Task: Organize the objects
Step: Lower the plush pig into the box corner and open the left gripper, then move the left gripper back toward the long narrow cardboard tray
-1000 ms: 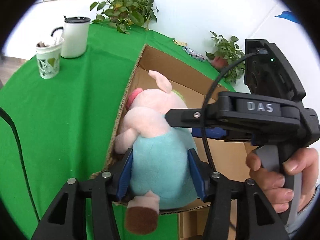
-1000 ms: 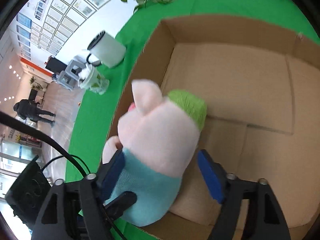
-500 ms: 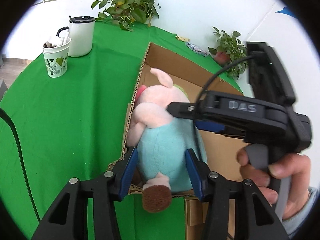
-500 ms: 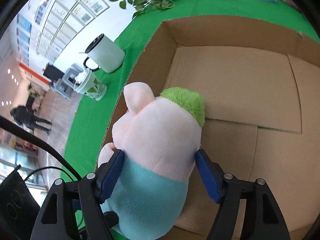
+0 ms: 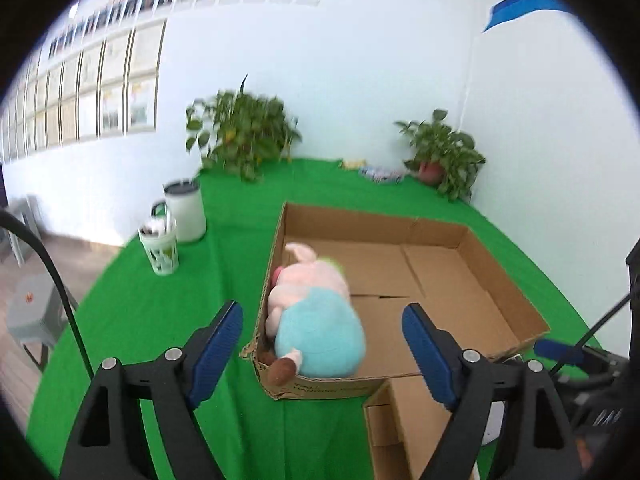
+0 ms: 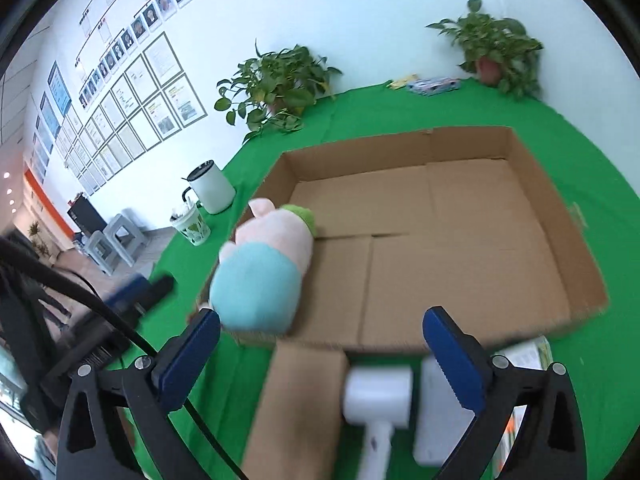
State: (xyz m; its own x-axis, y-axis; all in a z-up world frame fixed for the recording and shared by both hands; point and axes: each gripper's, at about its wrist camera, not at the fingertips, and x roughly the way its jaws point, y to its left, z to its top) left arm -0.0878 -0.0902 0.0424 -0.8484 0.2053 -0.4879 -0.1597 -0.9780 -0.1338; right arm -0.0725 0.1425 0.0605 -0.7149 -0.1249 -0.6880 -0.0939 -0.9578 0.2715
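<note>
A pink plush pig in a teal shirt (image 5: 316,312) lies in the near left corner of the open cardboard box (image 5: 440,276). It also shows in the right wrist view (image 6: 262,276), in the same box (image 6: 460,240). My left gripper (image 5: 322,354) is open and empty, held back above the box's near edge. My right gripper (image 6: 320,356) is open and empty, above a small brown box (image 6: 296,408) and a white hair dryer (image 6: 378,404) on the green cloth.
A white jug (image 5: 184,212) and a patterned cup (image 5: 160,250) stand left of the box. Two potted plants (image 5: 244,136) (image 5: 440,156) stand at the back. A white box (image 6: 436,416) and a leaflet (image 6: 528,352) lie near the right gripper.
Both grippers let go of the plush pig, opened wide and pulled back and up from the box. The pig now lies in the box's near left corner.
</note>
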